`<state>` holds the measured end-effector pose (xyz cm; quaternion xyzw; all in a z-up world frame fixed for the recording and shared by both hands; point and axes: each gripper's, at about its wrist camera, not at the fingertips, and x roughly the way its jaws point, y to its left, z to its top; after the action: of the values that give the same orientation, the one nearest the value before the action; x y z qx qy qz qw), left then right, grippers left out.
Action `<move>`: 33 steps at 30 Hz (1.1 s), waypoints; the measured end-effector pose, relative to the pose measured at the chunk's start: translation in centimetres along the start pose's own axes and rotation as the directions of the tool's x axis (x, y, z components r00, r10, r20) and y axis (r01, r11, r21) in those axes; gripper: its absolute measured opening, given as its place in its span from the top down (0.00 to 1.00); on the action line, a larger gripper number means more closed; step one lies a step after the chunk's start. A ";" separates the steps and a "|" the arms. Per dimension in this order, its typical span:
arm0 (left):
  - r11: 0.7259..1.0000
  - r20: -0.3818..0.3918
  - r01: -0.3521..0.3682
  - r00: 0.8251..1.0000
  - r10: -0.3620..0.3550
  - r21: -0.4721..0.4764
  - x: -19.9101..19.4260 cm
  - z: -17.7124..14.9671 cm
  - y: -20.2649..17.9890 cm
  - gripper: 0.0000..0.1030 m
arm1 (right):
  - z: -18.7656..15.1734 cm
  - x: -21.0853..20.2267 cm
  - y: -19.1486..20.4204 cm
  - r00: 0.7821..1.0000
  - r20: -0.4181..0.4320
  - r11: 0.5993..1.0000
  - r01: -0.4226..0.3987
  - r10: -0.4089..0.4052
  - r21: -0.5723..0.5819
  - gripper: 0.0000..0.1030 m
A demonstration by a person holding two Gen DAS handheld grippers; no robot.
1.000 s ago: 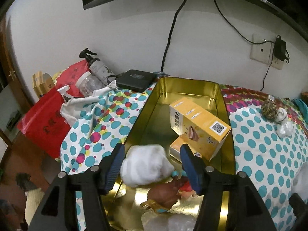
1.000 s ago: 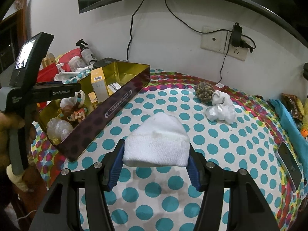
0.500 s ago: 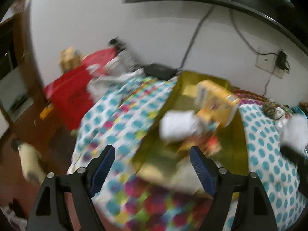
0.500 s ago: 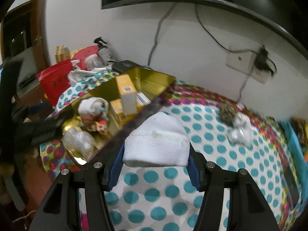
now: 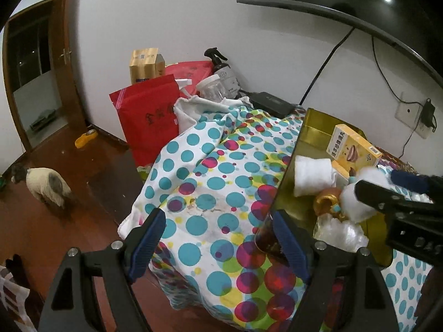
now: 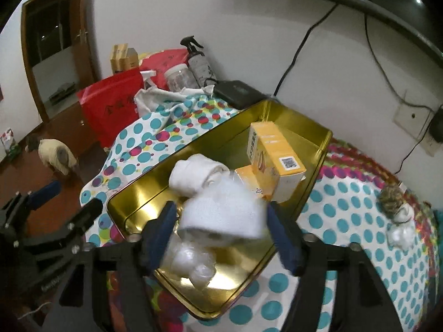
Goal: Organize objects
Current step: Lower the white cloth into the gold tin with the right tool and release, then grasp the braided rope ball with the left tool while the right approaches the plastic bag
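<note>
We note: left gripper (image 5: 218,238) withdrawn leftward, jaws spread, its white roll (image 5: 313,177) left inside gold tin (image 6: 313,177). Right gripper (image 6: 221,229) now over tin, jaws just opened; white cap (image 6: 224,210) loose between them.

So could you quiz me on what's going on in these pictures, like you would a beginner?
1. True or false: the left gripper holds a white cloth.
2. What lies between the right gripper's fingers? A) a phone B) a white knit hat C) a spray bottle
3. Fill in: the yellow box stands inside the ____ tin.

Key:
1. False. Its jaws are open, with nothing between them.
2. B. The jaws have just been opening, and the hat is over the tin, looking released.
3. Gold.
</note>
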<state>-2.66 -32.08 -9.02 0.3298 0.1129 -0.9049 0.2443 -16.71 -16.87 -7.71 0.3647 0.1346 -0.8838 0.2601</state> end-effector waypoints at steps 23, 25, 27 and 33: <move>0.933 0.038 0.272 0.957 -0.288 0.237 -2.0 1.3 -14.5 0.20 | -17.6 -9.0 -20.3 0.966 -0.018 0.858 0.238 -0.259 0.455 0.00; 0.954 -0.062 0.168 0.986 -0.158 0.249 1.9 3.7 -16.4 0.20 | -18.1 -9.8 -20.5 0.968 -0.004 0.859 0.223 -0.250 0.461 0.00; 0.960 -0.105 0.087 0.993 -0.061 0.266 5.3 5.5 -17.2 0.20 | -18.3 -10.9 -20.7 0.970 0.021 0.863 0.206 -0.243 0.461 0.00; 0.968 -0.117 0.066 0.992 -0.039 0.242 11.8 13.5 -19.1 0.20 | -18.7 -13.4 -22.6 0.968 0.087 0.838 0.157 -0.236 0.522 0.00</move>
<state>-27.70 -25.07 -5.67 0.4045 0.0221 -0.8982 0.1708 -10.53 14.71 -10.09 0.3386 -0.0875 -0.9342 0.0710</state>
